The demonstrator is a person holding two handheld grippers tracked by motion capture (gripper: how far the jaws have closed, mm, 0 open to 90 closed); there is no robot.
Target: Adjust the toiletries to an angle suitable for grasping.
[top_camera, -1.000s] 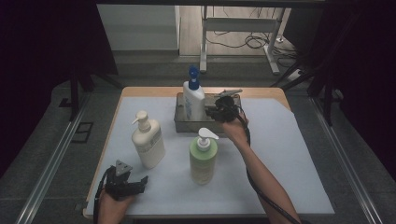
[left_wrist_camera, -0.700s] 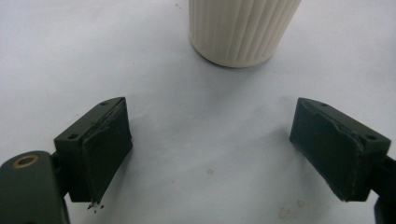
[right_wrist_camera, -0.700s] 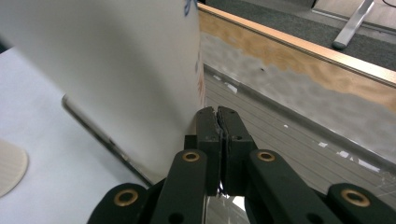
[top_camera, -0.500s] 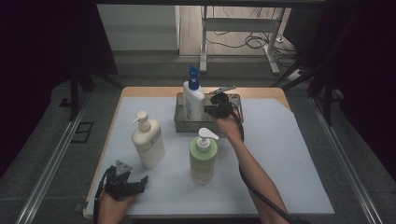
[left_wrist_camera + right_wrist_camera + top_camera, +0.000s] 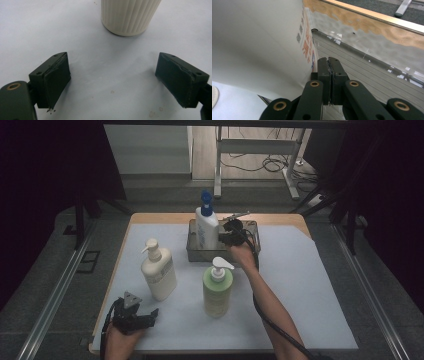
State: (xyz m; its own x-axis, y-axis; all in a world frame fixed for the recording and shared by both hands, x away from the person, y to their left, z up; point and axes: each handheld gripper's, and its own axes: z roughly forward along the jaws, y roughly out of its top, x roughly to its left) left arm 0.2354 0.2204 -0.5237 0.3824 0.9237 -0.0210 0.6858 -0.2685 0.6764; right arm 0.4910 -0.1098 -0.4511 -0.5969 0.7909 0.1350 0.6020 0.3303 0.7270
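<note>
The room is dark at both sides, with a grey floor (image 5: 60, 285) around the table and black cables (image 5: 260, 165) lying on the pale floor at the back, beside some metal legs (image 5: 218, 165). In the middle stands a wooden table (image 5: 165, 218), and a big white sheet (image 5: 305, 285) covers most of its top, so the wood shows as a strip along the far edge. The sheet looks smooth, with a few small specks close to the left gripper. At the back of the sheet sits a shiny metal tray (image 5: 252, 227) with low walls and a ribbed bottom. A white bottle with a blue pump (image 5: 206, 227) stands upright in the left part of the tray. A cream pump bottle (image 5: 158, 272) stands on the sheet near the front left, and a green pump bottle (image 5: 217, 290) stands near the middle, well apart from it. The right gripper (image 5: 231, 236) is reaching into the tray, just beside the white bottle, and its two black jaws are pressed tight together with nothing between them. The left gripper (image 5: 134, 315) rests low at the front left of the sheet, near the cream bottle, with its jaws spread wide and holding nothing.
</note>
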